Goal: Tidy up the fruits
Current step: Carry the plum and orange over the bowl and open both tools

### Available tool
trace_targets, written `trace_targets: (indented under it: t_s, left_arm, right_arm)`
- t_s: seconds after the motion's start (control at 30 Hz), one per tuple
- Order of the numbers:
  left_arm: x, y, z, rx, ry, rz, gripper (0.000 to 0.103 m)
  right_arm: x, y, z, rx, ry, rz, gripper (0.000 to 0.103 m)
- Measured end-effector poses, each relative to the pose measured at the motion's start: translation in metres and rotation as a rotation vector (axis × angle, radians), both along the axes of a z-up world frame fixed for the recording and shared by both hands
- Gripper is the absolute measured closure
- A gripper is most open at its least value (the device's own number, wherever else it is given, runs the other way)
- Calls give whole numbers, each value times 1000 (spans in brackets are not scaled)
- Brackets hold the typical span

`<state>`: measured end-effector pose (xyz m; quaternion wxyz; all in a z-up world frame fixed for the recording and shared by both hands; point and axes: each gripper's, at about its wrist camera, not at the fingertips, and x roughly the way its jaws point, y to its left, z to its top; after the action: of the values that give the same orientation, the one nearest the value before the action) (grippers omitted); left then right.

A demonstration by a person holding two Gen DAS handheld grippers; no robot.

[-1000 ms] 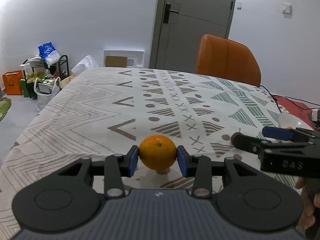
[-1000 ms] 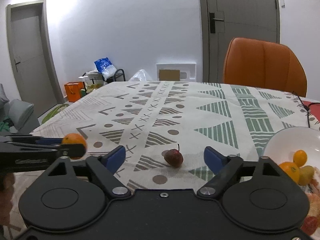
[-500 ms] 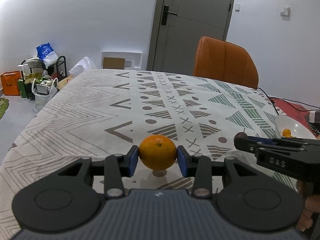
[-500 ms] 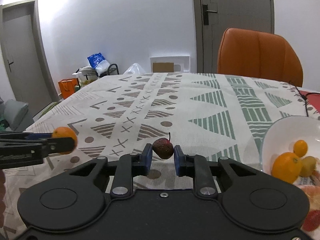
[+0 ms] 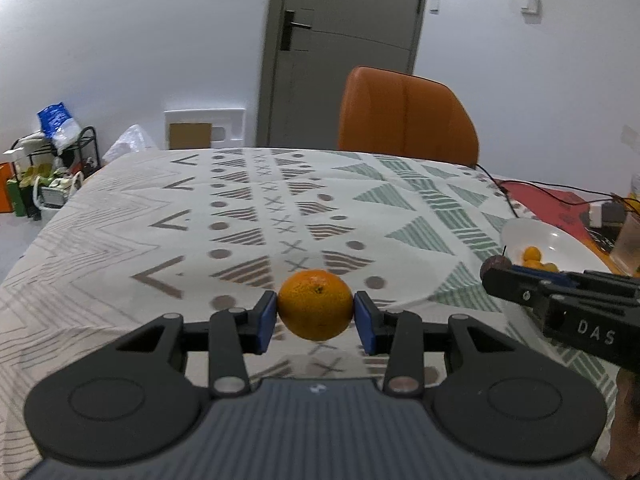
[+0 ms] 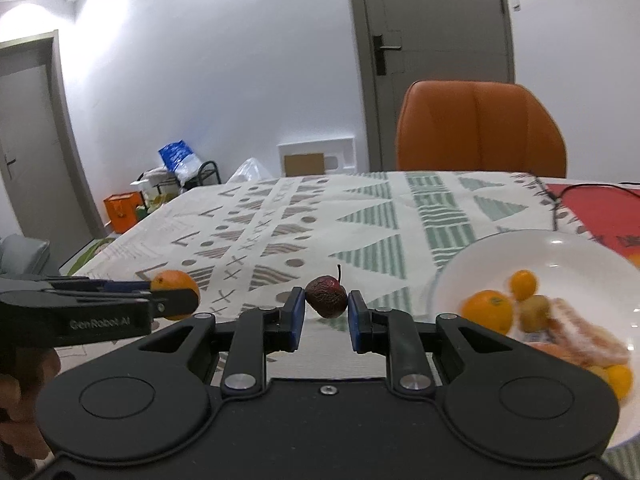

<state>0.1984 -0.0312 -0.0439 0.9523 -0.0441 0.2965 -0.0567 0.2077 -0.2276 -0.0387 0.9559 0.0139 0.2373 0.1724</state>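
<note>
The left gripper [image 5: 316, 316] pinches an orange [image 5: 316, 311] between its blue pads, clear of the patterned cloth [image 5: 120, 248]. The right gripper [image 6: 326, 312] is clamped on a small, wrinkled dark red fruit [image 6: 326, 296] with a stem, also lifted.

Only the right wrist view shows the inside of the white bowl [image 6: 560, 252] fully: oranges, a kiwi and other blurred fruit, just right of the red fruit. The left view catches just the bowl's far rim beyond the right gripper, and a red mat [image 5: 552, 204] with cables. An orange chair [image 5: 406, 116] stands beyond the table.
</note>
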Motion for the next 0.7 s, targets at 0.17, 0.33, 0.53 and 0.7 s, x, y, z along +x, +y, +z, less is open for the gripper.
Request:
trace_targets:
  t_s: [0.17,0.33,0.53,0.7]
  left_arm:
    - [2,-16,3,4,-7,-33,63]
    - [5,-30,6,4,-14,-60,63]
    - [9,-48,9,5,-24,-93,63]
    - [13,-62,11,5,-30,-116,63]
  right_arm:
    - [-5,-17,2,11,-12,-32,82]
    - [-9,-32,2,15,-19,-60,82]
    - [-13,-50,4,23,-28,-99,82]
    - [-17,-64,5,25,-35,-133,82]
